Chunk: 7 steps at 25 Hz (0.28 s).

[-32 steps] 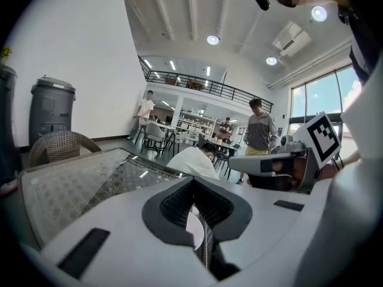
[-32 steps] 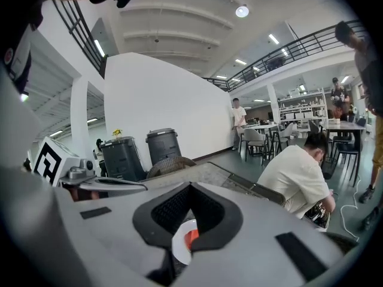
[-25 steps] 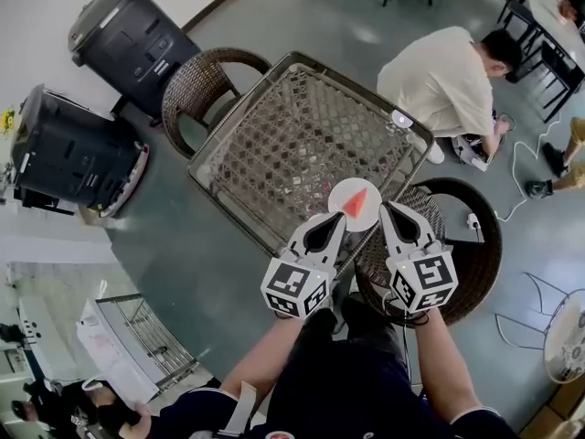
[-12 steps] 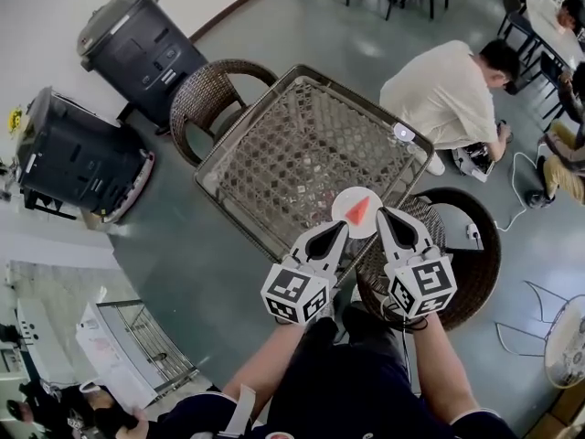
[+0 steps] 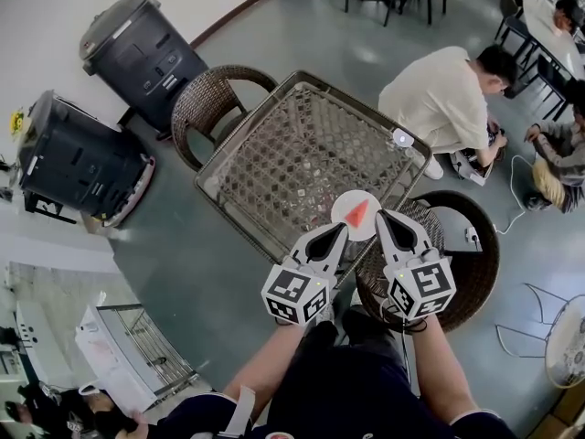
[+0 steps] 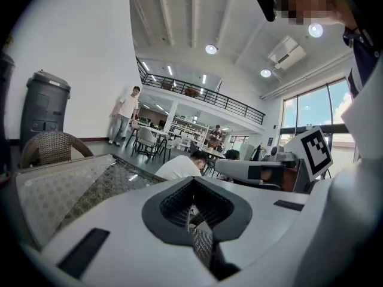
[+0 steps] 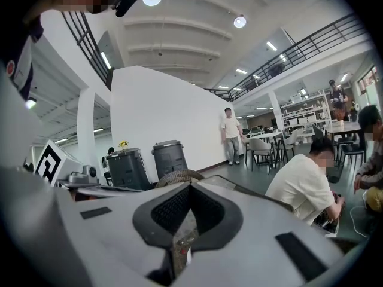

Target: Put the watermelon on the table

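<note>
The watermelon [image 5: 356,212] is a red, wedge-shaped slice lying on a small round white plate [image 5: 342,203]. The plate sits over the near corner of the table [image 5: 239,150], a square top of pale woven mesh in a dark frame. I cannot tell whether the plate rests on the top or is just above it.

The left gripper [image 5: 340,230] has its jaws pressed together with nothing between them. Its tip is at the plate's lower left edge. The right gripper [image 5: 384,216] is also closed and empty, with its tip at the plate's right edge.

The near chair [image 5: 462,254], round and woven, stands under the right gripper, against that corner. The far chair [image 5: 203,97] is tucked at the opposite side. A small white puck [image 5: 400,138] lies on the table's right corner. Two dark bins [image 5: 137,48] stand by the wall. A person in a pale shirt [image 5: 437,88] crouches beyond the table.
</note>
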Available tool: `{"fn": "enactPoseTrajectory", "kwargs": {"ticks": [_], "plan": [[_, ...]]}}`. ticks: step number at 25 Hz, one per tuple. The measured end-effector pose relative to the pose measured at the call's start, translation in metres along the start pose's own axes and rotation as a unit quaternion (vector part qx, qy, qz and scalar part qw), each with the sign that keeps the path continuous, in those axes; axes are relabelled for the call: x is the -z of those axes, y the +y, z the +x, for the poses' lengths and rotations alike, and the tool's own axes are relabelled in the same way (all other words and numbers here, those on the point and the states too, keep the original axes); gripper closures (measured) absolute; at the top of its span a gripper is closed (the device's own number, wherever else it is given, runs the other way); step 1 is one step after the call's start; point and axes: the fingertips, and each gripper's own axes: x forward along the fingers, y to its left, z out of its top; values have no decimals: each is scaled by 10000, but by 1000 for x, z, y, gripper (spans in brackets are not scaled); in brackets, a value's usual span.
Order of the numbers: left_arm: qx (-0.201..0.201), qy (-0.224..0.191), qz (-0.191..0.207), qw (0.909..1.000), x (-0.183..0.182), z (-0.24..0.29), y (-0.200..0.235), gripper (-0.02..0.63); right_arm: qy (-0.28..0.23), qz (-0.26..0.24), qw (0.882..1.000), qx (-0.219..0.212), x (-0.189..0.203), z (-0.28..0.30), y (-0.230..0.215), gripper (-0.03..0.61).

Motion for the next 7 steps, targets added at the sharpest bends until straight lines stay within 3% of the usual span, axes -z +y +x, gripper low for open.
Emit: {"fn": "enactPoseTrajectory", "kwargs": {"ticks": [7], "plan": [[37,5,-28,10000,-1,1,-2,609,-41,-25,10000,-18,-3,-2,1,575]]}}
